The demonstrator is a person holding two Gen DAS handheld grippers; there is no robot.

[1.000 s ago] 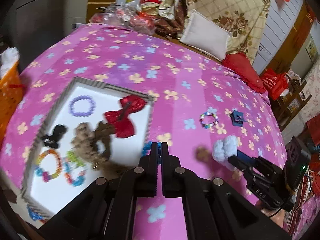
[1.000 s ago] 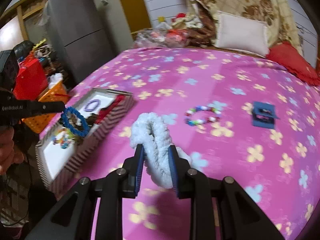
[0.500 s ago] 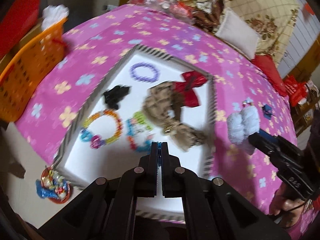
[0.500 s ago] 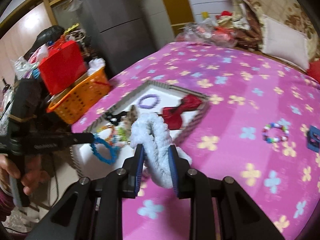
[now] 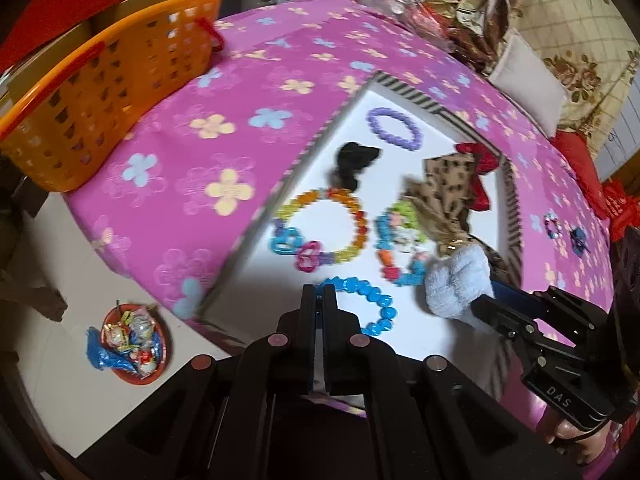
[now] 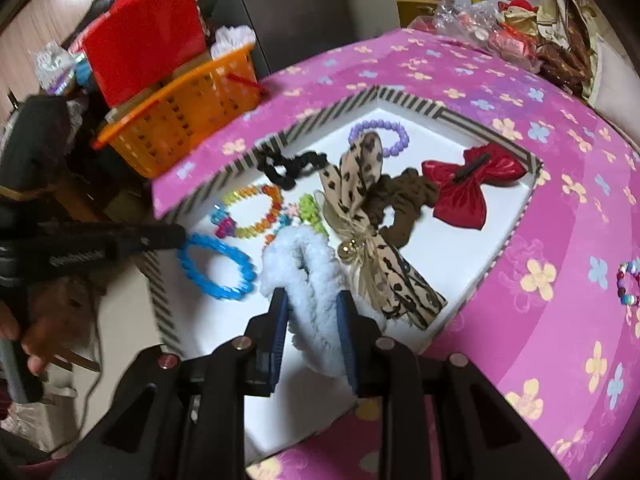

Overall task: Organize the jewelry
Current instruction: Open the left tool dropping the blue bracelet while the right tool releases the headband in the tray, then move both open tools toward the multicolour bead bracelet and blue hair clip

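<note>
A white tray with a striped rim (image 5: 408, 94) (image 6: 412, 102) lies on the pink flowered bed. My left gripper (image 5: 319, 296) (image 6: 176, 236) is shut on a blue bead bracelet (image 5: 368, 304) (image 6: 218, 268), holding it low over the tray's near corner. My right gripper (image 6: 312, 300) (image 5: 486, 298) is shut on a fluffy white scrunchie (image 6: 304, 264) (image 5: 456, 284), just above the tray floor beside the bracelet. In the tray lie a purple bracelet (image 6: 380, 136), a black scrunchie (image 6: 288, 168), a rainbow bracelet (image 6: 252, 212), a leopard bow (image 6: 360, 200), a brown scrunchie (image 6: 404, 204) and a red bow (image 6: 468, 188).
An orange basket (image 5: 100, 80) (image 6: 184, 116) stands left of the bed. A red dish of sweets (image 5: 132, 344) sits on the floor. A beaded bracelet (image 5: 552, 226) (image 6: 626, 284) and a dark blue clip (image 5: 578, 238) lie on the bed right of the tray.
Both grippers moved left from over the bed and came down over the tray, each still holding its item. The scrunchie now hangs beside the blue bracelet above the tray floor.
</note>
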